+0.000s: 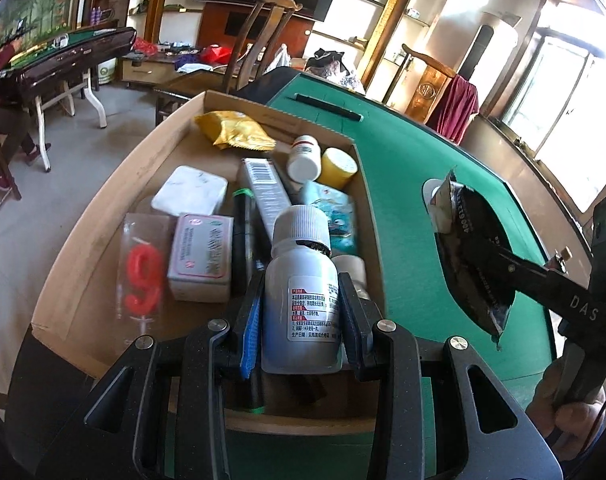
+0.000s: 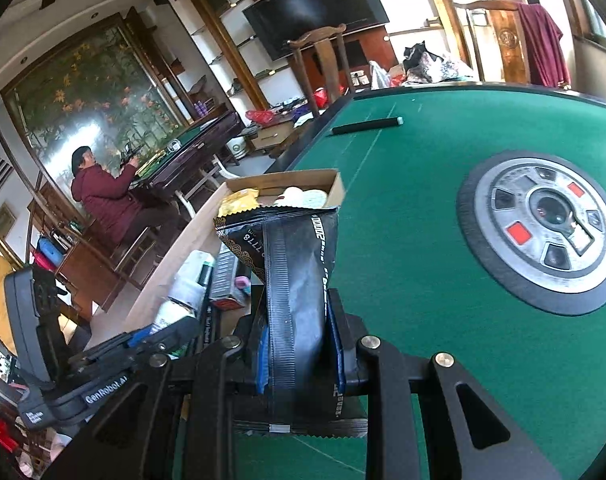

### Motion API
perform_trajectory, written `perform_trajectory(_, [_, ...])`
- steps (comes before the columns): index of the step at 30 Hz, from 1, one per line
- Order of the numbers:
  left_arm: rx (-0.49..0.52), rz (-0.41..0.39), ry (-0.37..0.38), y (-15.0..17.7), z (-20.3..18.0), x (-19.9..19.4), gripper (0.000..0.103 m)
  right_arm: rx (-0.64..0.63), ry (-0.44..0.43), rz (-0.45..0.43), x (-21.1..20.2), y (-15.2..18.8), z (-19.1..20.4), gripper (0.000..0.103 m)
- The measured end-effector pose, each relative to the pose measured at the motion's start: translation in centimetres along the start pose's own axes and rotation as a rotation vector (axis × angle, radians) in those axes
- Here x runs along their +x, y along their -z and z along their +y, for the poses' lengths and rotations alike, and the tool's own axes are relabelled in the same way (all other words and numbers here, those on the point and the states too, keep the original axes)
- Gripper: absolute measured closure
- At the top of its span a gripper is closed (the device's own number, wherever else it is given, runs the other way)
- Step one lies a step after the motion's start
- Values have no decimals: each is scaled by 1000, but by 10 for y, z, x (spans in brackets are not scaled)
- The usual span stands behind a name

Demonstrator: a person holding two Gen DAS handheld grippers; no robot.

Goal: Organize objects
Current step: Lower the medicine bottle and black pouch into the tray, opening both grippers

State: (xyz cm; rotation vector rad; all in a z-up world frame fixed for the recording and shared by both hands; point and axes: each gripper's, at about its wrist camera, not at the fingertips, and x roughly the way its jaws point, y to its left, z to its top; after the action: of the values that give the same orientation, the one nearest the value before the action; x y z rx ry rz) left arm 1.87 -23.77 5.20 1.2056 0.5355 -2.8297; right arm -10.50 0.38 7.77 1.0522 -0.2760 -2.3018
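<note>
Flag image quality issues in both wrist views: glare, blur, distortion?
Left wrist view: window blown out at right; red 9 candle smeared, while the label on the white bottle in the left hand-held gripper is sharp; box walls bow from fisheye. Right wrist view: glare washes the wall painting; black pouch in the right hand-held gripper sharp; table edge curves.

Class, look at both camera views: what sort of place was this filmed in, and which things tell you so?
Most likely a home living room used for games: a green felt game table with a central dial, a wall-mounted television, and wooden chairs by display shelves.
</note>
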Motion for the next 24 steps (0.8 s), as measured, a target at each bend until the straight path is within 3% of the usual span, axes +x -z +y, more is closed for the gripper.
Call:
perform_trajectory(14, [-42, 16, 33, 1, 31, 9, 69, -38, -5, 36, 38, -18, 37, 80])
perform_trajectory(24, [-60, 12, 32, -5, 45, 11, 69, -62, 55, 90, 88, -37, 55, 80])
